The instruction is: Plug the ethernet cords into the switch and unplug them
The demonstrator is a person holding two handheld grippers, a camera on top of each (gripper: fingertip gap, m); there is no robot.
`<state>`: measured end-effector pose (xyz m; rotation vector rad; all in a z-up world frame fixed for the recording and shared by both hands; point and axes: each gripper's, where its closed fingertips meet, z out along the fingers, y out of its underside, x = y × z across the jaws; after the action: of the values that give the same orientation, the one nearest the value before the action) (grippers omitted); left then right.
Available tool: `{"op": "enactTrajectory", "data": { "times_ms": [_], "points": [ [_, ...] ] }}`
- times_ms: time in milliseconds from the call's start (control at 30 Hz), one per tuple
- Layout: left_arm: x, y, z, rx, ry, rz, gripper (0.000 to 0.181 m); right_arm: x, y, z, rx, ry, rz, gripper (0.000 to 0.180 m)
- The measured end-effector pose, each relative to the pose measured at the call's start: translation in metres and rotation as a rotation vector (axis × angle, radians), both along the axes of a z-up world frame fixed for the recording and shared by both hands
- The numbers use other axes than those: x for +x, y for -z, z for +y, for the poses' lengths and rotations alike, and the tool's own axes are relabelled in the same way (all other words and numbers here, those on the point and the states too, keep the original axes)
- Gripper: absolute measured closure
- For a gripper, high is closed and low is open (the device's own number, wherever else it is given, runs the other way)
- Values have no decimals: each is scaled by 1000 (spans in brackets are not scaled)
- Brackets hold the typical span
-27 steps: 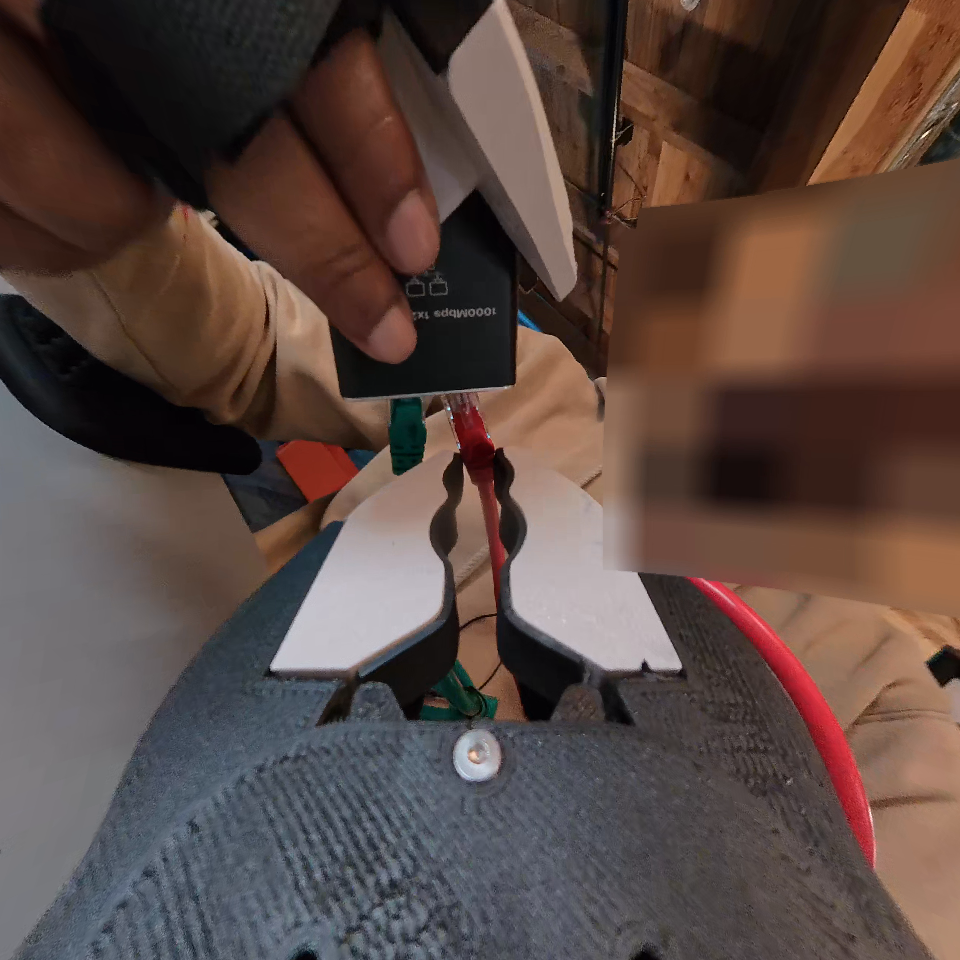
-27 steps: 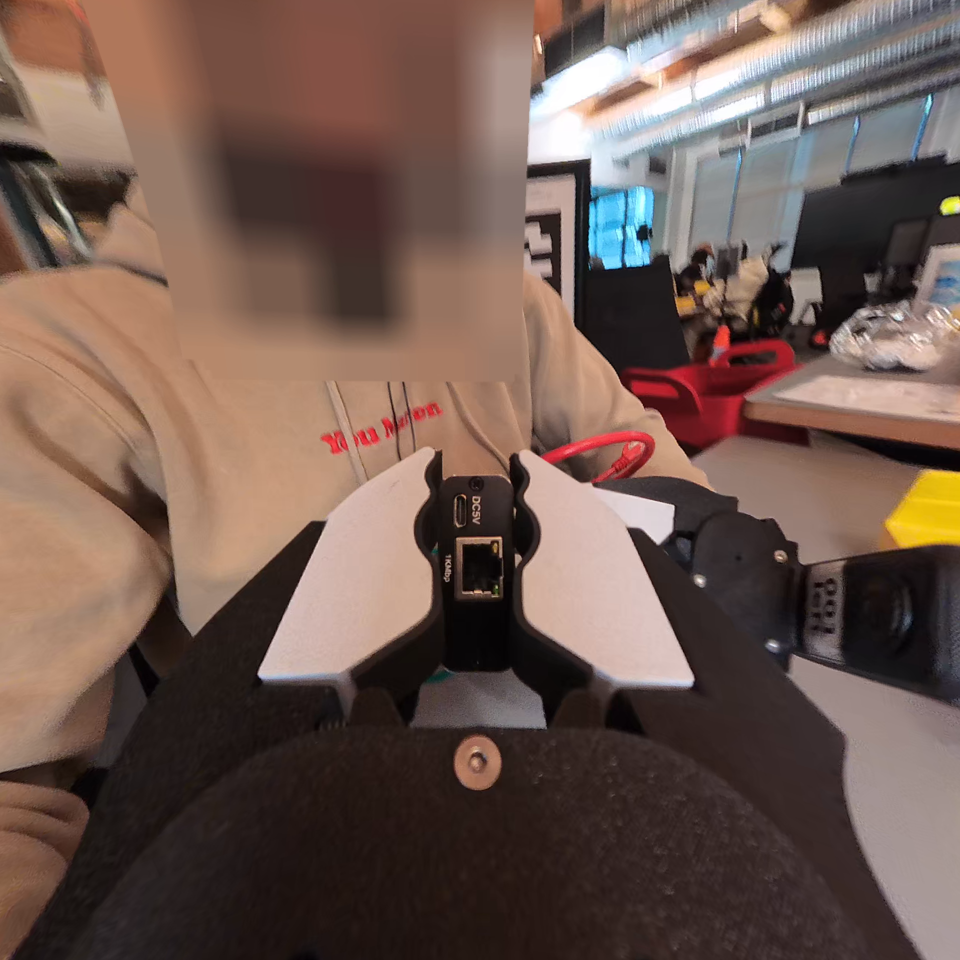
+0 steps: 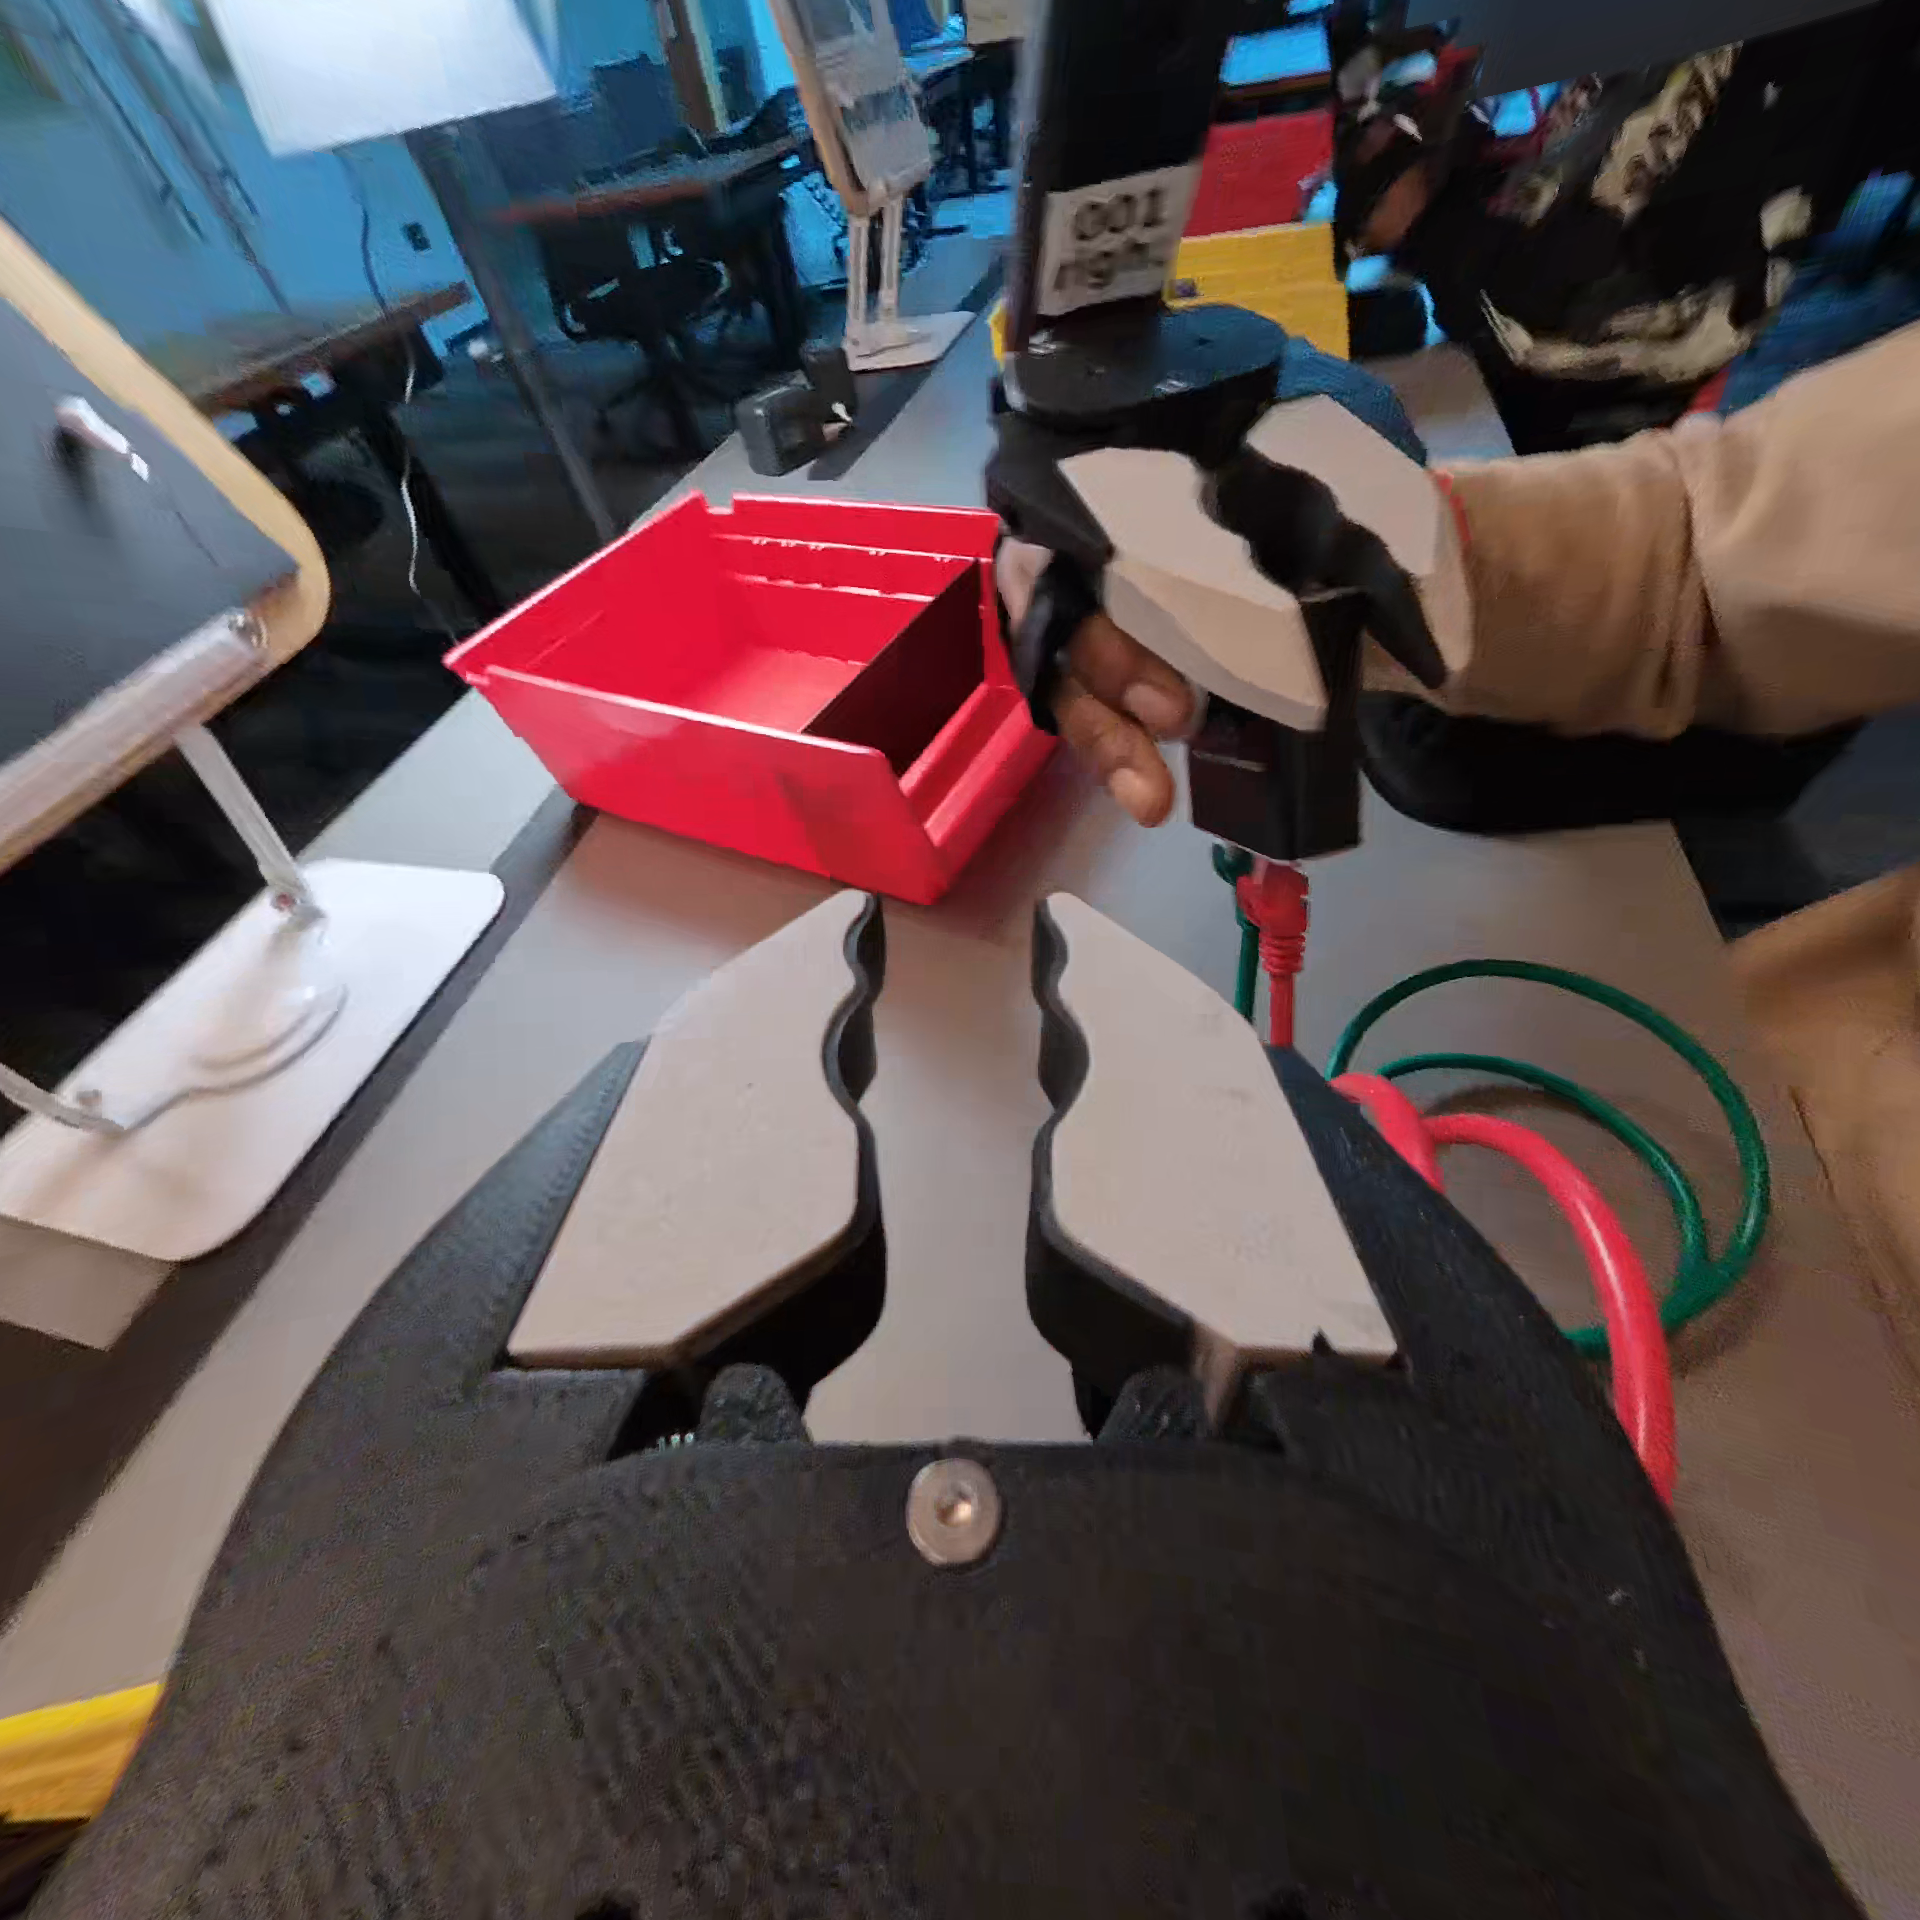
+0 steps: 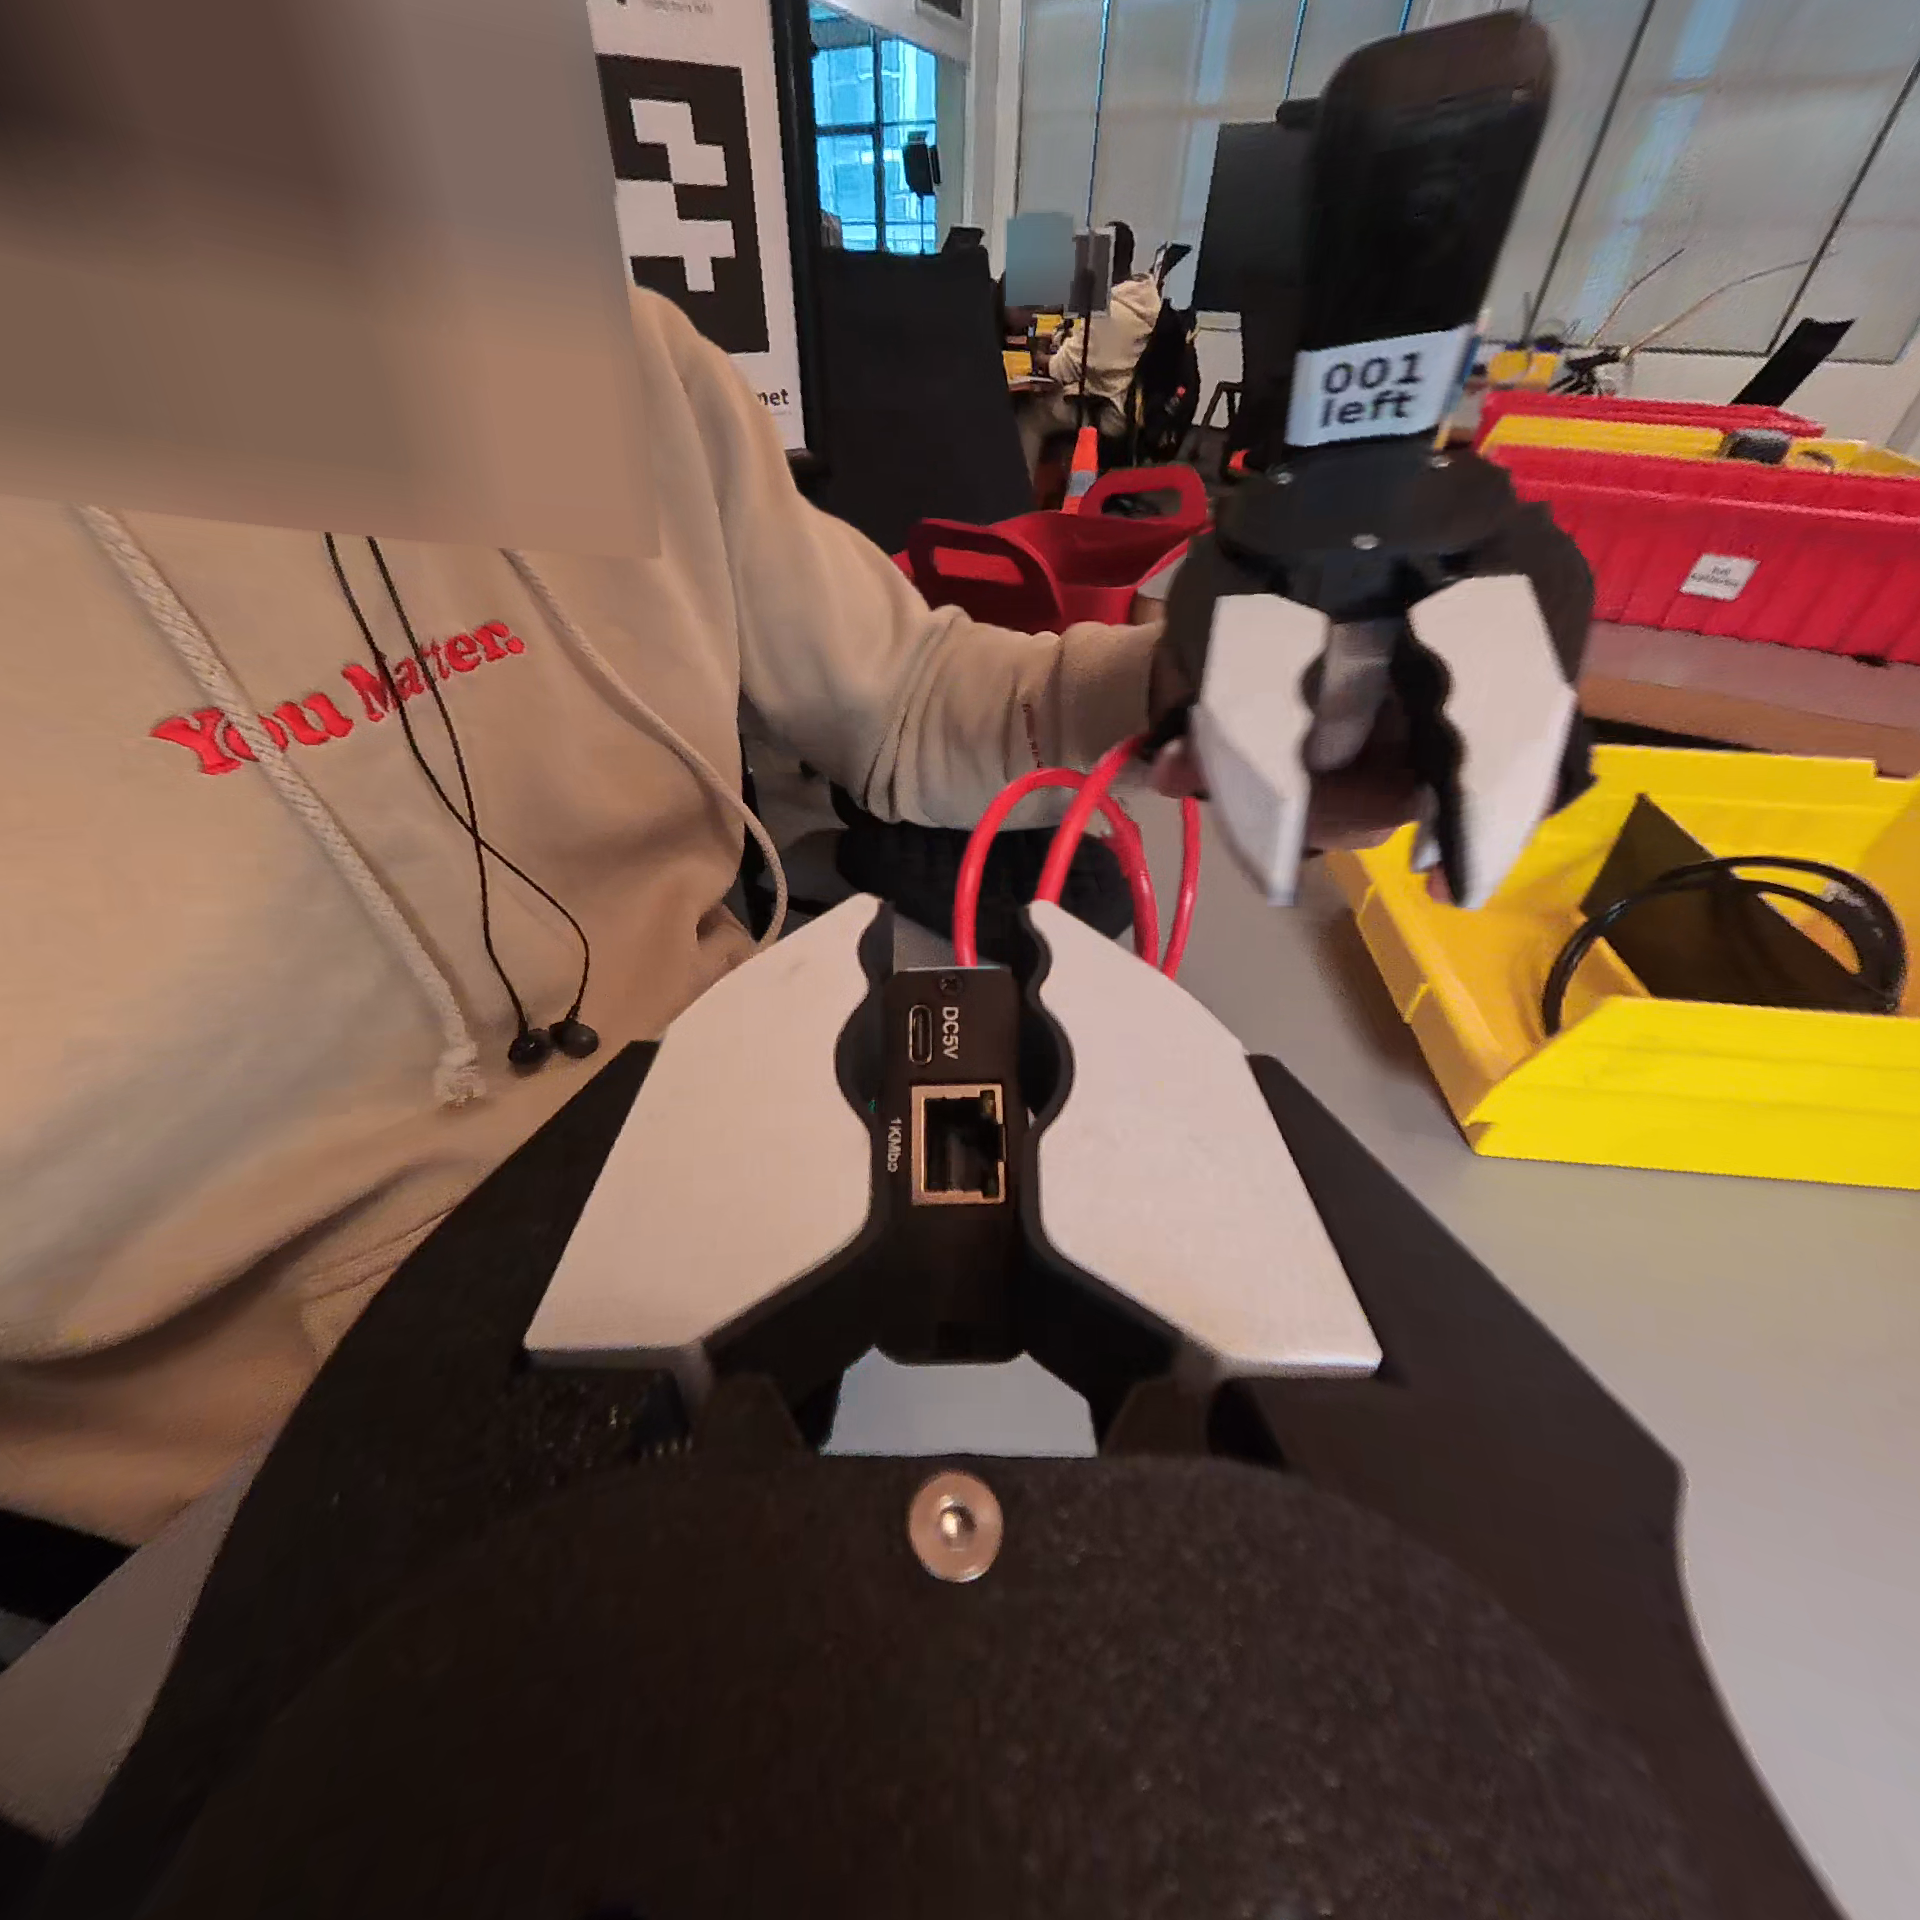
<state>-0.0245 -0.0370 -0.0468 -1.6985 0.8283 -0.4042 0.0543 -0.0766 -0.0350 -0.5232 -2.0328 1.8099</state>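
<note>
My right gripper (image 4: 951, 925) is shut on the small black switch (image 4: 951, 1122), with an empty port on the end that faces the camera. In the left wrist view the right gripper (image 3: 1340, 686) holds the switch (image 3: 1273, 779) above the table. The red cord (image 3: 1283, 925) and green cord (image 3: 1238, 935) hang from its lower end and look plugged in. Their loops lie on the table at the right. My left gripper (image 3: 956, 935) is open and empty, below and to the left of the switch. It also shows in the right wrist view (image 4: 1371, 883), raised, beside a red cord loop (image 4: 1070, 831).
A red bin (image 3: 769, 686) stands on the grey table (image 3: 582, 997) just beyond my left gripper. A white stand base (image 3: 260, 1039) is at the left. A yellow bin (image 4: 1662, 1091) holding a black cable sits at the right. A person in a beige hoodie (image 4: 312, 883) is close behind.
My left gripper has let go of the red cord, opened and drawn back from the switch, now facing the table. The right gripper still holds the switch.
</note>
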Motion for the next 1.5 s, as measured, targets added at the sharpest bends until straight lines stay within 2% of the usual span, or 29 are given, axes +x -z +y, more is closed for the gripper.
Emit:
{"op": "enactTrajectory", "data": {
  "times_ms": [100,200,300,367,400,433,467,533,633,700,833,867,933,1033,1133,1200,1233,1300,1433,1500],
  "points": [
    [25,-2,-23,-28,124,10,138,-6,-5,-2,44,39,26,159],
    [41,-18,-40,-55,257,-121,133,-7,-11,-8,41,34,45,159],
    [40,-57,-59,-65,399,-387,129,-9,-8,-11,97,50,40,160],
    [25,-108,-79,-12,512,-659,130,-9,-6,-13,110,46,33,160],
    [16,-125,-84,31,517,-709,134,-10,-4,-12,117,51,31,161],
    [15,-128,-84,72,468,-643,138,-12,-1,-11,130,60,25,161],
    [17,-116,-75,102,370,-486,138,-14,1,-11,138,65,17,161],
    [23,-69,-48,79,191,-187,133,-17,1,-10,132,69,22,161],
    [43,-3,-28,-107,189,-91,126,-17,-6,-7,115,94,51,161],
    [58,16,-23,-140,200,-61,126,-16,-11,-3,105,125,84,161],
    [83,37,-8,-90,123,85,137,-22,-21,2,70,179,135,161],
    [81,38,-3,-57,84,121,153,-23,-23,4,69,200,150,161],
    [76,34,-1,-35,60,133,156,-24,-24,10,96,239,145,161],
    [60,31,-2,-55,42,183,158,-24,-11,28,305,360,108,160],
    [47,40,-7,-96,36,347,158,-18,20,37,511,397,-66,143],
    [46,43,-11,-125,47,369,158,-19,42,38,606,393,-135,137],
    [45,47,-14,-153,59,383,158,-23,48,35,612,383,-138,138],
    [41,57,-13,-182,52,423,158,-29,54,30,609,358,-112,155],
    [36,60,-14,-199,51,390,158,-35,55,30,534,338,-81,156],
    [26,51,-10,-163,27,365,167,-33,57,36,521,338,-94,156]
  ]
}}
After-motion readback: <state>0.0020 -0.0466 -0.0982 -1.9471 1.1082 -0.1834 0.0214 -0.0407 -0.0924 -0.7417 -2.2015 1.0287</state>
